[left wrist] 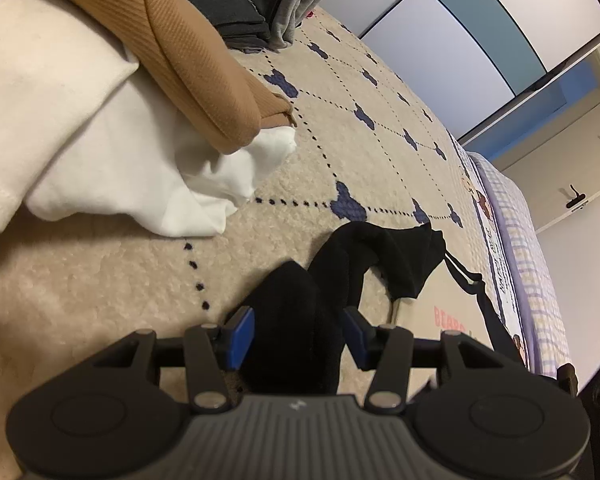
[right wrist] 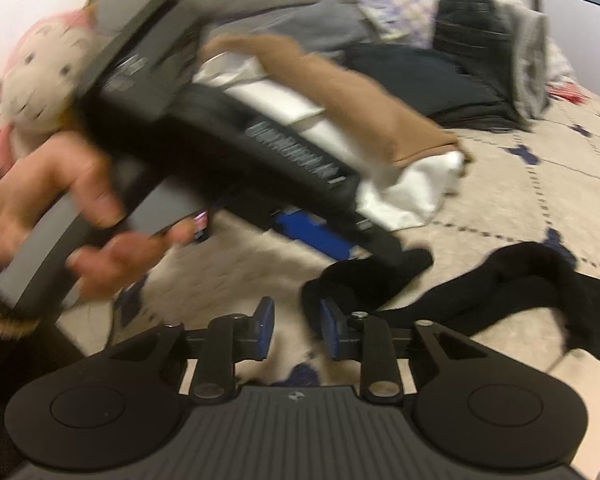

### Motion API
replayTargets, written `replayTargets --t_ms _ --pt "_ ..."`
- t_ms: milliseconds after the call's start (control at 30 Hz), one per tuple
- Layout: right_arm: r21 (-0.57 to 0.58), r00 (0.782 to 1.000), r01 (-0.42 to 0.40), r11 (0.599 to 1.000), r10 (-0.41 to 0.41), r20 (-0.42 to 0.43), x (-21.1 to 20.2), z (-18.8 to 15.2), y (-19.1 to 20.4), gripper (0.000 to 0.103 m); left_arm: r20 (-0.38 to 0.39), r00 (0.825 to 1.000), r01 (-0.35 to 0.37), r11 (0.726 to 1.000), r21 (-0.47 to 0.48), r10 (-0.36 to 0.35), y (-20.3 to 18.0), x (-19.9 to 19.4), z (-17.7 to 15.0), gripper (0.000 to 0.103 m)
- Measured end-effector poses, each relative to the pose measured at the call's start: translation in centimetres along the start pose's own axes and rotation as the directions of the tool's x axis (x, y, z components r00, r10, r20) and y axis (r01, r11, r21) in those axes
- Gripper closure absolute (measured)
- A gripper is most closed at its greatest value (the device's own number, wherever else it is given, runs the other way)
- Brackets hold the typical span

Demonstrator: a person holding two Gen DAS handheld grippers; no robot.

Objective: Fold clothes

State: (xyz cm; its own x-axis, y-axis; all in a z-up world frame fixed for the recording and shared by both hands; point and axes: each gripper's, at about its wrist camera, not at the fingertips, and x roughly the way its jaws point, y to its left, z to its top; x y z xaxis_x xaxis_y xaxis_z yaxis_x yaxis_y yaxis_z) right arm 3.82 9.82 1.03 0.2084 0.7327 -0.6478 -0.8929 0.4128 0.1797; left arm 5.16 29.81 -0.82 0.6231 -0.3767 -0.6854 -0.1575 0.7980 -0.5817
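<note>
A black garment lies crumpled on a cream blanket that has blue bear shapes and dotted lines. One end of it rises in a thick bunch between the blue pads of my left gripper, which is shut on it. The right wrist view is blurred. There, the black garment trails to the right, and a hand holds the left tool's black body above it. My right gripper is open over bare blanket, with the garment's edge just beyond its right pad.
A tan ribbed garment lies over white clothes at the left. Folded dark clothes and grey clothes sit behind them. A plush toy sits at the far left. Blue-checked bedding runs along the right edge.
</note>
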Motion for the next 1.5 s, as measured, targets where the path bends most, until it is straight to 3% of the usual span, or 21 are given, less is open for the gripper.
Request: replayTargets --t_ms 133,267,433,467,600,800,900,1133,1333,1500 --pt "-0.073 0.996 -0.045 0.996 0.039 -0.078 0.3 -0.9 1.5 0.077 -0.005 1.000 -0.010 1.000 0.003 0.010 0.1 0.0 -0.1 0.053" --pt "-0.107 0.992 -0.014 0.994 0.001 -0.124 0.3 -1.8 2.0 0.077 -0.013 0.999 -0.040 0.999 0.010 0.040 0.1 0.2 -0.3 0.053" --pt "-0.067 0.993 0.029 0.997 -0.037 -0.116 -0.6 -2.0 0.9 0.077 -0.020 0.997 -0.080 0.997 0.016 0.080 0.5 0.6 -0.5 0.056" --pt "-0.058 0.993 0.040 0.998 -0.046 -0.109 -0.8 -1.9 0.7 0.077 -0.021 0.996 -0.086 0.996 0.020 0.087 0.5 0.7 -0.5 0.058" --pt "-0.011 0.993 0.082 0.997 -0.082 -0.079 -1.9 -1.6 -0.7 0.077 -0.027 0.993 -0.111 0.992 0.057 0.113 0.1 1.0 -0.7 0.088" --pt "0.043 0.990 0.137 0.990 -0.135 -0.047 -2.8 -1.4 -2.3 0.077 0.040 0.988 -0.153 0.982 0.112 0.149 -0.7 0.2 -0.5 0.094" --pt "0.061 0.984 0.172 0.983 -0.170 -0.046 -3.1 -1.6 -3.0 0.077 0.111 0.981 -0.169 0.979 0.117 0.156 -0.8 -1.1 -0.3 0.094" --pt "0.136 0.953 0.302 0.944 -0.298 -0.051 -4.2 -2.1 -6.1 0.076 0.348 0.924 -0.213 0.968 0.132 0.156 -1.4 -5.8 0.1 0.095" --pt "0.205 0.905 0.423 0.883 -0.421 -0.052 -5.1 -2.0 -9.8 0.070 0.500 0.865 -0.153 0.971 0.182 0.043 -1.8 -7.5 0.9 0.095" --pt "0.234 0.885 0.458 0.857 -0.464 -0.033 -5.0 -0.9 -12.1 0.064 0.606 0.790 -0.086 0.962 0.258 -0.092 -2.9 -7.8 2.4 0.095"
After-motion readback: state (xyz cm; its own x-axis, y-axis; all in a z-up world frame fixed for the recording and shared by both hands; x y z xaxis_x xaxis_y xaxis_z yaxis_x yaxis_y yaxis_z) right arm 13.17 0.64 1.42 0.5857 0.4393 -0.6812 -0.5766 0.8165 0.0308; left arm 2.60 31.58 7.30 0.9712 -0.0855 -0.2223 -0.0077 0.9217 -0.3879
